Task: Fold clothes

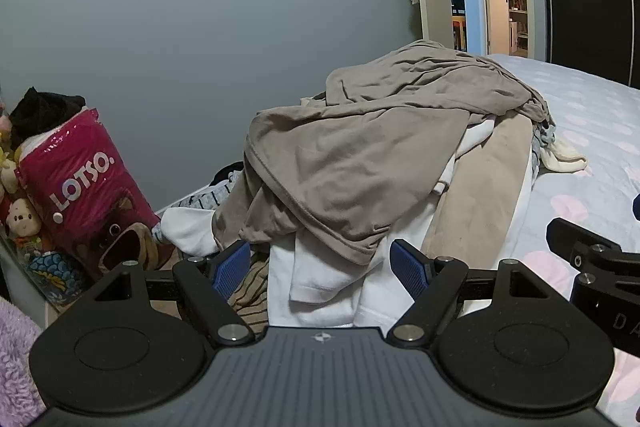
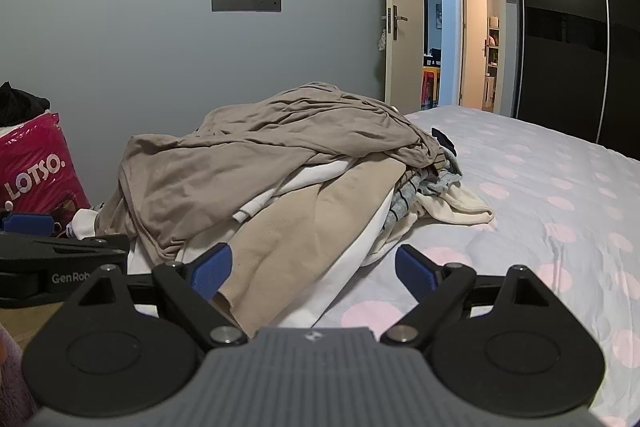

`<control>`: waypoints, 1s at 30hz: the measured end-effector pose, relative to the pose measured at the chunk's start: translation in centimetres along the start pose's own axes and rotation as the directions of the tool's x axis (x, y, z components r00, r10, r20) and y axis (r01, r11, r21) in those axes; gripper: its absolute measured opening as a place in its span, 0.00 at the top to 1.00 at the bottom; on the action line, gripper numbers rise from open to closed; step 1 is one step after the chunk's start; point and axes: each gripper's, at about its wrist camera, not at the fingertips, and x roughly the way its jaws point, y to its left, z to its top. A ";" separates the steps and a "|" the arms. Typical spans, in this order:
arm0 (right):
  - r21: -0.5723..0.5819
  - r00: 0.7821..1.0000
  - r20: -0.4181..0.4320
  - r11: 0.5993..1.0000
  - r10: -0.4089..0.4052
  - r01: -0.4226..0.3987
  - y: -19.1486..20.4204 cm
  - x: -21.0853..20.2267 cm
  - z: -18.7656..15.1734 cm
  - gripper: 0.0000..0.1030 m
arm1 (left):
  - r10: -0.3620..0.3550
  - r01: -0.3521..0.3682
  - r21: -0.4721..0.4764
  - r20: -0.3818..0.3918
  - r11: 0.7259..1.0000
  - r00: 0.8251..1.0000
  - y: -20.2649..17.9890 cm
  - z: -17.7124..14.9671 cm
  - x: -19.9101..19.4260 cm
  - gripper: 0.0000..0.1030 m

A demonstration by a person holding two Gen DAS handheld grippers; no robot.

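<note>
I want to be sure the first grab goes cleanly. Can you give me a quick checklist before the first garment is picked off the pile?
1. Left gripper open and empty: ok.
2. Right gripper open and empty: ok.
3. Grey-brown top garment lies uppermost, uncovered: ok.
4. Bare bedspread beside the pile for folding: ok.
5. Top garment free of the white clothes beneath: cannot tell.

left gripper [image 1: 322,267]: black linkages, blue ribbed pads | right gripper [image 2: 312,269]: same
</note>
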 end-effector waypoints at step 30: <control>-0.021 1.000 -0.008 1.000 -0.007 0.006 0.4 0.4 -0.2 0.12 | -0.028 0.028 0.008 -0.023 1.000 0.999 -0.2 -0.3 0.3 0.26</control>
